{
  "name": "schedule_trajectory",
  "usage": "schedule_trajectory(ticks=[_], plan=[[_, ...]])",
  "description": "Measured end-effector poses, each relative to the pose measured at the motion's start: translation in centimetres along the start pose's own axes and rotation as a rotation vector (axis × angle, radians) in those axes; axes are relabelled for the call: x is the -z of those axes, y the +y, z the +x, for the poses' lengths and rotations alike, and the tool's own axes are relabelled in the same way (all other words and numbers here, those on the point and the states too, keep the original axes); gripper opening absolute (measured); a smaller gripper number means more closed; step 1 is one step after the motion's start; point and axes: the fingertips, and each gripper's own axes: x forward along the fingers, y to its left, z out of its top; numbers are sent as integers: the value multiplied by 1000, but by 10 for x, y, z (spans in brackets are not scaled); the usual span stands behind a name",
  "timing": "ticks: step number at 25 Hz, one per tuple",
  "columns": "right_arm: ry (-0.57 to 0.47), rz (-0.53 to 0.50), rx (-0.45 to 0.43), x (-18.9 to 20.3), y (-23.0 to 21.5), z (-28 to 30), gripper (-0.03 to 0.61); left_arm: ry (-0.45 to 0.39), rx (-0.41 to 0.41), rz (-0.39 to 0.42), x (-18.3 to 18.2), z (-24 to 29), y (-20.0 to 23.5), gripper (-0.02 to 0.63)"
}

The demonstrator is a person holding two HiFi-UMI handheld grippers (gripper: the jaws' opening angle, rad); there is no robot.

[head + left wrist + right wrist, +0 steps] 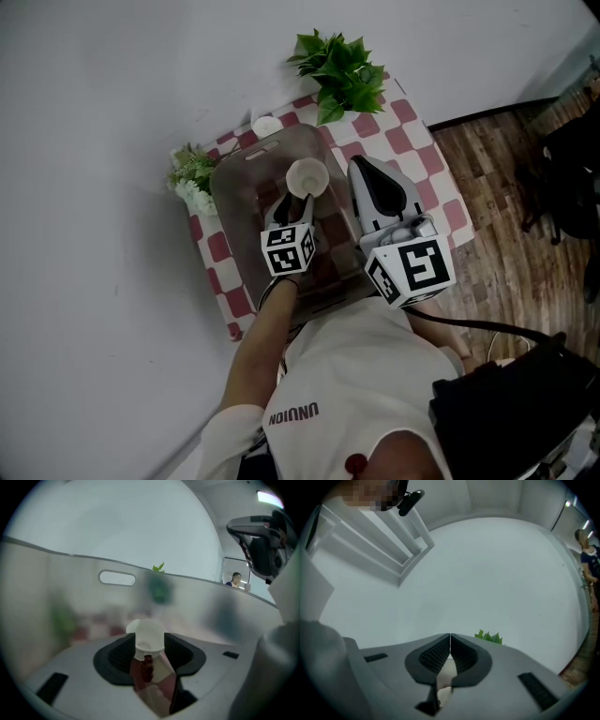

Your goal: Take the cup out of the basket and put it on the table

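A white paper cup (307, 176) stands upright in the far half of a translucent plastic basket (232, 192) on the red-and-white checked table (405, 141). My left gripper (294, 202) reaches down into the basket. In the left gripper view the cup (149, 637) sits between the fingertips of the left gripper (150, 648); the jaws stand wide and I see no squeeze on it. The basket wall (70, 602) with its handle slot rises behind. My right gripper (362, 167) hovers over the table just right of the basket, shut and empty (450, 641).
A leafy green plant (342, 70) stands at the table's far edge, and a small white-flowered plant (192, 176) at the left edge. A small white round thing (267, 125) lies behind the basket. Wooden floor (511, 187) runs along the right. A person (236, 579) stands far off.
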Motion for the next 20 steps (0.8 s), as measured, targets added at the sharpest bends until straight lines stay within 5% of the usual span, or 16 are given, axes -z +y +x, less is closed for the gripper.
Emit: schedule_trajectory(ticks=[20], plan=[[14,-30,9,2,-3,-1,18,149,12,29,42,16,1,199]])
